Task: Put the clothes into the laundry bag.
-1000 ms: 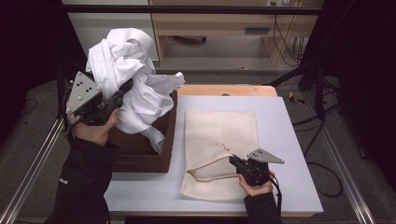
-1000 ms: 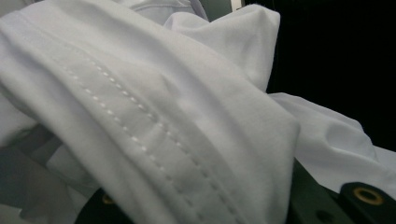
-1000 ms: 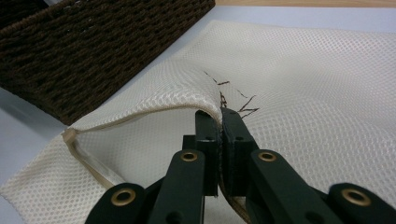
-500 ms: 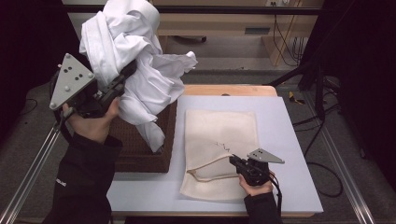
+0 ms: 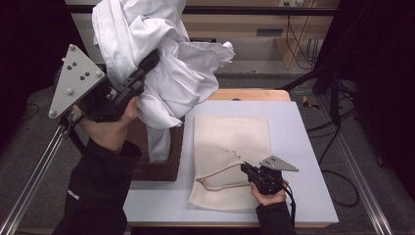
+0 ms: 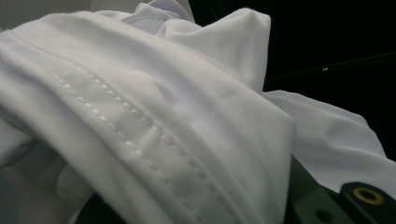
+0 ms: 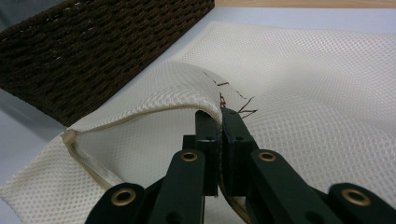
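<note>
A bundled white garment (image 5: 161, 63) hangs in the air above the dark wicker basket (image 5: 161, 169), its lower end trailing down into the basket. My left gripper (image 5: 149, 61) is shut on the white garment (image 6: 140, 121), high at the left. A cream mesh bag (image 5: 232, 147) lies flat on the white table. My right gripper (image 5: 247, 170) is shut on the bag's upper edge (image 7: 205, 105), lifting it so the mouth gapes toward the basket (image 7: 93, 51).
The table's (image 5: 303, 147) right part is bare white surface, with a wooden strip (image 5: 249, 94) at its far edge. Metal rails run along the floor on both sides. Shelving and cables stand behind the table.
My left gripper has risen and come toward the camera, pulling the white garment higher out of the basket. The right gripper has stayed put, holding the bag's edge.
</note>
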A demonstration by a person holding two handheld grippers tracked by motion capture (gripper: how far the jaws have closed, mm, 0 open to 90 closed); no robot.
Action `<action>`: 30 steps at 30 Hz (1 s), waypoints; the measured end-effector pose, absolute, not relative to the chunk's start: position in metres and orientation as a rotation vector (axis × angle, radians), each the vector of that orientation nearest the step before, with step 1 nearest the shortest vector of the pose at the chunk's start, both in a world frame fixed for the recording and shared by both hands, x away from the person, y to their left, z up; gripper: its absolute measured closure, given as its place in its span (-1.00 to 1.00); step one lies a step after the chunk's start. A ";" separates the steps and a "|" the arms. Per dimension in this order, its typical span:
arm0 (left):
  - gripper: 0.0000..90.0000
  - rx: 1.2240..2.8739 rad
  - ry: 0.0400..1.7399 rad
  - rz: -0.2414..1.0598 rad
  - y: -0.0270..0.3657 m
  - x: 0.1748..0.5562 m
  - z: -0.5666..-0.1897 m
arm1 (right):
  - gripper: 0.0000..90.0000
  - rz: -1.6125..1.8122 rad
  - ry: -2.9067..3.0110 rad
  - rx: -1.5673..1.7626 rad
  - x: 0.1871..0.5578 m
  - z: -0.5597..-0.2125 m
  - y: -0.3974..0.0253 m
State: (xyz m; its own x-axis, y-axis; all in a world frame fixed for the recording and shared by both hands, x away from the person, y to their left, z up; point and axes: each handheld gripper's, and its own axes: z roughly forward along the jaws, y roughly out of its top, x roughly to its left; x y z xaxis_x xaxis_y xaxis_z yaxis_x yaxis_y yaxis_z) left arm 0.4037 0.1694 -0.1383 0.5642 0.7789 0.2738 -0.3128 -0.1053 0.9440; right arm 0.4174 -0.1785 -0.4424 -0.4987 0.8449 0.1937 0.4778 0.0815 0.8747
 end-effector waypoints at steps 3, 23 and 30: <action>0.80 1.374 0.427 0.964 0.165 0.402 -0.136 | 0.94 1.389 2.002 1.309 0.417 -0.442 -0.179; 0.80 1.251 0.284 0.936 0.130 0.367 -0.096 | 0.94 1.395 1.994 1.304 0.418 -0.442 -0.181; 0.80 1.226 0.249 0.907 0.114 0.357 -0.084 | 0.94 1.396 1.993 1.303 0.418 -0.442 -0.181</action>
State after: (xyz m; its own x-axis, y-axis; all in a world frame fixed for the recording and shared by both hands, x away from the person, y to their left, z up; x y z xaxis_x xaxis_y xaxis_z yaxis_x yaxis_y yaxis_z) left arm 0.3569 0.1143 -0.0837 0.6393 0.7111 0.2926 -0.4623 0.0513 0.8852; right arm 0.4184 -0.1811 -0.4420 -0.4985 0.8455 0.1916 0.4692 0.0773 0.8797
